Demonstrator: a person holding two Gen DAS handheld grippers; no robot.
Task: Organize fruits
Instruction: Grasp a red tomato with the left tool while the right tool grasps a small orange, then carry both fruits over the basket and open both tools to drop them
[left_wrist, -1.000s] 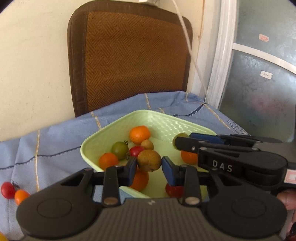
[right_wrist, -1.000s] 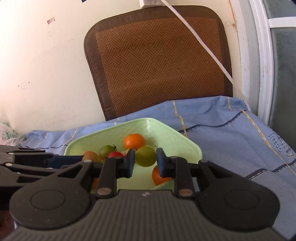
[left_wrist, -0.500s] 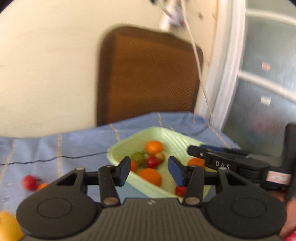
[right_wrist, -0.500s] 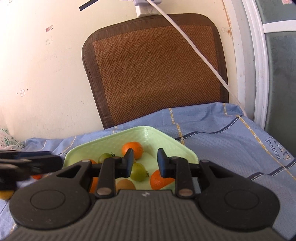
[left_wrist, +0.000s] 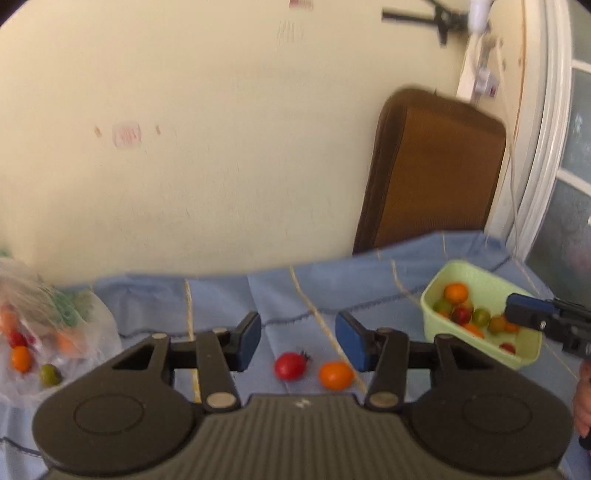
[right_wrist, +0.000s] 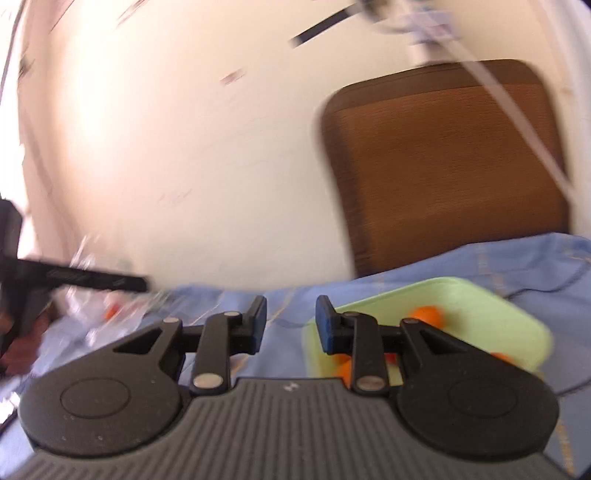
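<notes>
My left gripper is open and empty above the blue cloth. Just beyond its fingers lie a red tomato and an orange fruit. The pale green tray at the right holds several orange, red and green fruits. My right gripper is open and empty, its right finger over the left end of the green tray; this view is blurred. The right gripper's fingers also show in the left wrist view, over the tray. The left gripper shows as a dark bar at the left of the right wrist view.
A clear plastic bag with more fruits lies at the left on the blue tablecloth. A brown woven chair back stands against the cream wall behind the table. A white door frame is at the right.
Both grippers let their fruits fall into the tray and opened. The left gripper swung left to the two loose fruits on the cloth. The right gripper also turned left.
</notes>
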